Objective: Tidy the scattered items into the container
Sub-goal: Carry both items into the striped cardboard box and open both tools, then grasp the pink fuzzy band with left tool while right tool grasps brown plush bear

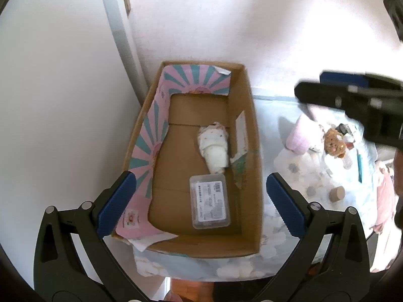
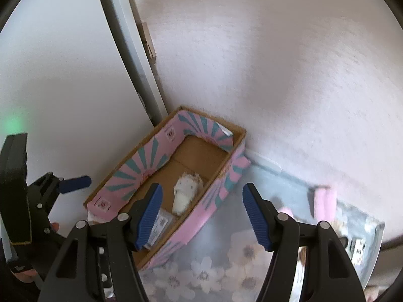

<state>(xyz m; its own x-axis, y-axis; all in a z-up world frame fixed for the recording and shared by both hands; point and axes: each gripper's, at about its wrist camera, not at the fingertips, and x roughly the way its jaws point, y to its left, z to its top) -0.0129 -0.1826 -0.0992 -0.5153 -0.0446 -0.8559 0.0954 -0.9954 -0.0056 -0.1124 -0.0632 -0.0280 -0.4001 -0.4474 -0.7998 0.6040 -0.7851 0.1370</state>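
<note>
One cardboard box (image 1: 252, 130), rectangular, pink-and-teal sunburst lining, stood on the bench (image 1: 284, 229) against a white textured wall (image 1: 252, 25). Inside lay two items: one rolled white spotted cloth (image 1: 214, 148) and one clear plastic case (image 1: 209, 201), labelled. Bench cover: pale blue, floral. Outside the box: one pink roll (image 1: 299, 138), one brown soft toy (image 1: 333, 142), one wooden cylinder (image 1: 337, 193). Left gripper (image 1: 199, 203) and right gripper (image 2: 204, 216) both stood spread wide, empty.

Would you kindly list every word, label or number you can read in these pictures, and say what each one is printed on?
Nothing can be read.
Clear plastic case in the cardboard box: a printed label with a barcode, too small and blurred.
White card against the box's wall: print too small.
Box's pink paper lining: small stickers, blurred.
</note>
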